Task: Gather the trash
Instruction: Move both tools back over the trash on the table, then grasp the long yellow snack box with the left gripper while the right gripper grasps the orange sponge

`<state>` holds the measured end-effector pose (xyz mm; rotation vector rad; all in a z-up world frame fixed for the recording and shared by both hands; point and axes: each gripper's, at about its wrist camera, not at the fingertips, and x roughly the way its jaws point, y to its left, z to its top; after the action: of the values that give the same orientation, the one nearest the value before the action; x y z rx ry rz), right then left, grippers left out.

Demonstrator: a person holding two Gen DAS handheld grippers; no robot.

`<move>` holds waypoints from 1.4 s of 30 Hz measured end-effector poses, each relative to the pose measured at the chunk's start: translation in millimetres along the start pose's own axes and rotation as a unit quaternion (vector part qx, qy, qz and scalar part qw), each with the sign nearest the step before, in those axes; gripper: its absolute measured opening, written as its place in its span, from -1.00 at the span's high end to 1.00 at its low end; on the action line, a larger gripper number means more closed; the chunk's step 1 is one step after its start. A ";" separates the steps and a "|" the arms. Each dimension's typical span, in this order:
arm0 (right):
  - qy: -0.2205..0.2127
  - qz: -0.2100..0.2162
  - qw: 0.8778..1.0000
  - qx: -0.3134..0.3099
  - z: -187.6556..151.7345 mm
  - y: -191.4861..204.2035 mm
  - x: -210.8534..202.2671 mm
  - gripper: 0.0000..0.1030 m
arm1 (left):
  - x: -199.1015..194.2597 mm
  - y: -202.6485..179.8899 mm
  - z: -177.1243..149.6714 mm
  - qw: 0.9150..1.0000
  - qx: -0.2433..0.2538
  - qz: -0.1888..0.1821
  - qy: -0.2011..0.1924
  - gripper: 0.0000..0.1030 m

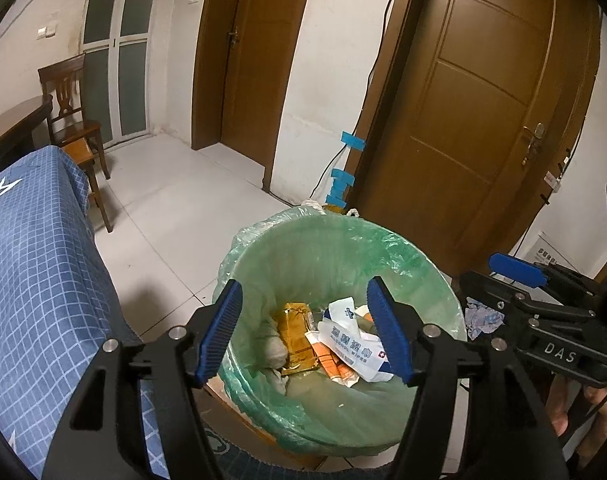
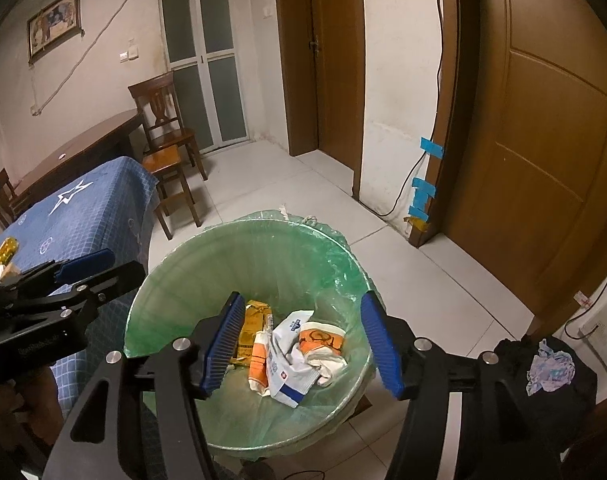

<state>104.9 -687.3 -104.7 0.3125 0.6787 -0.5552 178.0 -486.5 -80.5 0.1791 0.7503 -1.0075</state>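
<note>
While both grippers hang over the bin (image 1: 343, 240), the left gripper (image 1: 307, 332) and the right gripper (image 2: 303, 340) stand spread wide with nothing between their blue pads. Low in the centre of each frame, the green-lined bin already holds trash: a gold wrapper (image 1: 297, 336), an orange pack (image 2: 259, 356) and a white sachet (image 1: 351, 346) printed "ALCOHOL WIPES" beside Chinese characters. A crumpled tissue (image 2: 549, 368) sits at lower right of the right view, and a gold wrapper lies on the blue cloth (image 2: 95, 216) at far left. Judged from this, the next pick should go cleanly to one such piece, pinching its middle. "DAS" marks the right gripper's body.
</note>
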 end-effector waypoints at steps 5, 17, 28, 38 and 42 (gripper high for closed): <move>-0.018 0.005 1.000 -0.006 -3.1 8.5 -18.0 -0.19 | -12.8 4.2 -4.6 1.000 0.005 0.002 -0.002 -0.20; -0.066 0.161 0.983 -0.058 -41.7 135.0 -75.3 -0.59 | -135.3 103.9 -49.7 0.996 -0.043 0.068 -0.046 -0.35; -0.018 0.261 0.955 -0.139 -65.7 281.7 -73.1 -0.61 | -288.4 273.2 -83.2 0.970 -0.102 0.212 -0.061 -0.45; 0.004 0.294 0.942 -0.164 -59.9 354.4 -56.4 -0.69 | -310.0 436.8 -49.3 0.967 -0.175 0.159 0.093 -0.67; 0.015 0.295 0.941 -0.167 -58.3 368.7 -45.7 -0.71 | -276.6 461.1 -65.7 0.961 -0.180 0.123 0.172 -0.67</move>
<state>258.8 -345.0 -82.8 0.1907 0.6566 0.1395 436.6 -12.2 -41.2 0.1290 1.1846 -0.5936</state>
